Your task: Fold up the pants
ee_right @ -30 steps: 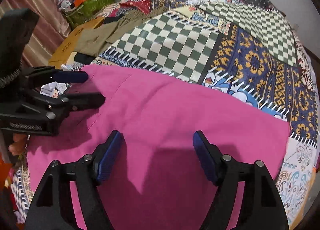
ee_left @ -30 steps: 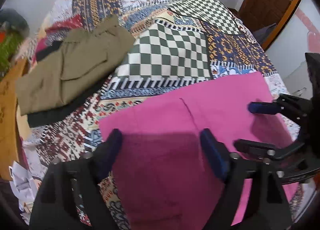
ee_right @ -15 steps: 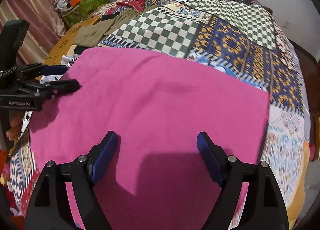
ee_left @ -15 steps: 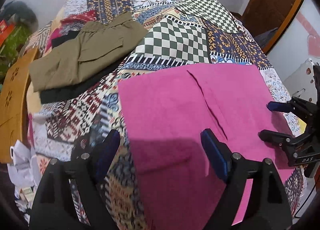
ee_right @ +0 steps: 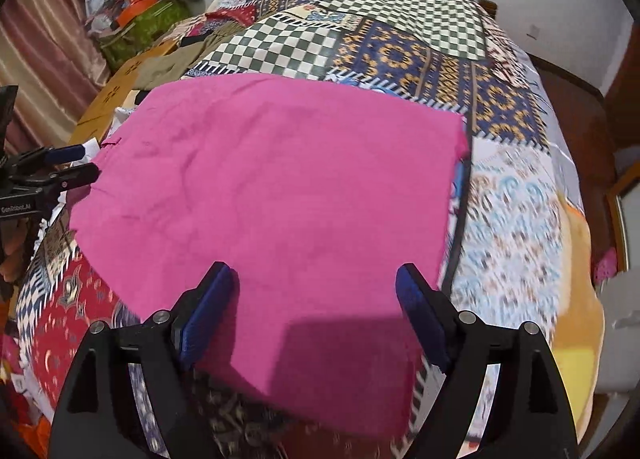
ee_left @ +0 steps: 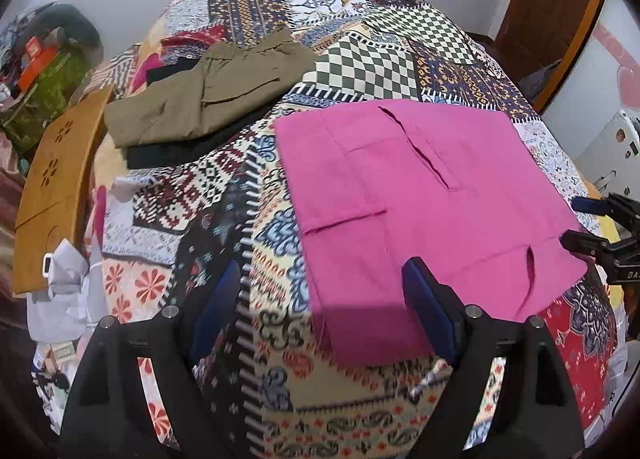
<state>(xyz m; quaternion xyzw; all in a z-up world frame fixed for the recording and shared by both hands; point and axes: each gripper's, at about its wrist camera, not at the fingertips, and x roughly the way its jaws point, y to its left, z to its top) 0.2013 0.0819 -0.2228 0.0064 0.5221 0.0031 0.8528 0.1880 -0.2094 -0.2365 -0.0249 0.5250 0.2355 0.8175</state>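
At the far left of the left wrist view a carved wooden board (ee_left: 56, 183) stands at the edge of the bed, with crumpled white paper (ee_left: 68, 283) below it. Next to the right, olive green pants (ee_left: 208, 99) lie folded on top of a black garment (ee_left: 180, 149), both resting on the patchwork bedspread (ee_left: 192, 195) well apart from the task's thing. The left claw (ee_left: 320, 305) hangs above the bedspread with its 2 blue-padded fingers spread wide; the left finger is over bare quilt and the right finger is over the near left part of the pink pants (ee_left: 420, 195), and it holds nothing. The pink pants lie flat and folded into a rough rectangle in the middle of the bed, pocket slits and a seam showing on the upper layer. At the right edge of this view the right claw (ee_left: 580, 223) shows from the side, just beside the right border of the pink cloth. In the right wrist view the left claw (ee_right: 86, 163) sits at the far left, near the left border of the pink pants (ee_right: 280, 187), its fingers apart. The right claw (ee_right: 316, 307) is likewise spread wide above the near edge of the pink cloth, gripping nothing, with the bedspread (ee_right: 516, 219) running on to the right. A pile of bags and clutter (ee_right: 136, 19) sits beyond the bed at the upper left.
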